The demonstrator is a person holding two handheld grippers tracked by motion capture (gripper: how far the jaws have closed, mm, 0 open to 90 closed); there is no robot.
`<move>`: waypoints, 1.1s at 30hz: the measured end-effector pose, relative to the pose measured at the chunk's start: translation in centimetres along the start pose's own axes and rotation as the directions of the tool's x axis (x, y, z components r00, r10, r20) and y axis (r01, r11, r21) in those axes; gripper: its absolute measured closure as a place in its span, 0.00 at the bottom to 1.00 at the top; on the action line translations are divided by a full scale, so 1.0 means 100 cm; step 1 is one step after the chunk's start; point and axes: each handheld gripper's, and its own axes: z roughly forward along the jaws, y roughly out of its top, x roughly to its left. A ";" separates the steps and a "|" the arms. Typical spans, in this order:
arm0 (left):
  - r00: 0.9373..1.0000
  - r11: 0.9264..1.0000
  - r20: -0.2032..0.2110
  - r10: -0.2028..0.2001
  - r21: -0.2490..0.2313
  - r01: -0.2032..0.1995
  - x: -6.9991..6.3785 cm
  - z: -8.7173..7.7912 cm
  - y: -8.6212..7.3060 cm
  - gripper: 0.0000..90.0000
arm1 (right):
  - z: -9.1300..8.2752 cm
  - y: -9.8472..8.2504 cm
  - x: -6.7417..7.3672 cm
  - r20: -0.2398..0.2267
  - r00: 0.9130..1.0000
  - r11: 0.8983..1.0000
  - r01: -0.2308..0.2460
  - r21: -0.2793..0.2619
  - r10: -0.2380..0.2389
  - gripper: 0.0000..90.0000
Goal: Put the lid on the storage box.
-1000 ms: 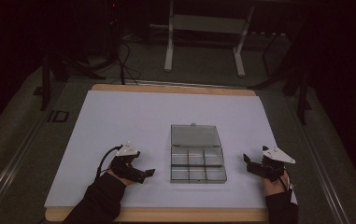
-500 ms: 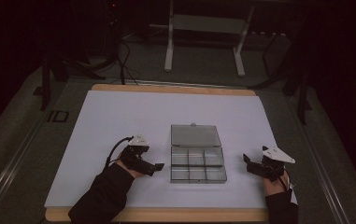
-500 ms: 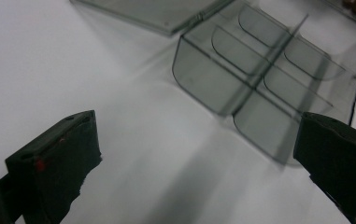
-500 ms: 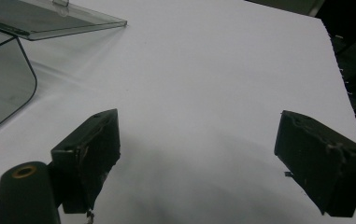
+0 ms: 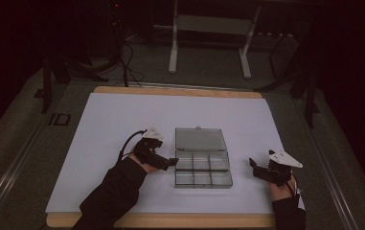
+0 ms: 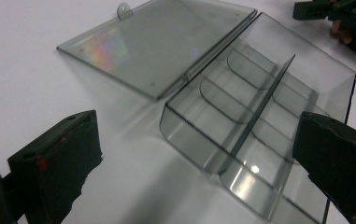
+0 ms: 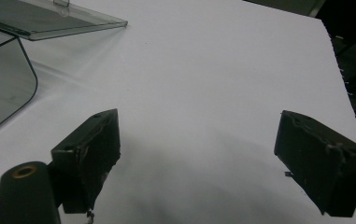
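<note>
Clear compartment box, lid open flat, near-centre on the counter. Left gripper, fingers wide, apparently touches its left wall; right gripper, fingers wide, lies well apart.

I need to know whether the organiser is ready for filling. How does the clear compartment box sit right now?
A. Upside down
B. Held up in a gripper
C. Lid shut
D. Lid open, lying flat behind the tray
D: the lid lies flat on the white table, hinged back from the box, whose compartments are exposed.
</note>
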 end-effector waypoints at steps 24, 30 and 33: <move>0.990 0.992 -0.071 -0.123 0.011 0.124 0.020 0.047 0.050 0.08 | 0.001 0.000 0.001 -0.002 1.000 1.000 0.015 0.007 -0.015 0.16; 0.978 0.981 -0.087 -0.192 0.003 0.193 0.028 0.055 0.049 0.18 | 0.001 0.000 0.002 -0.003 1.000 1.000 0.019 0.010 -0.019 0.16; 0.970 0.974 -0.094 -0.224 0.015 0.227 0.033 0.061 0.046 0.19 | 0.001 0.000 0.002 -0.002 1.000 1.000 0.022 0.010 -0.022 0.16</move>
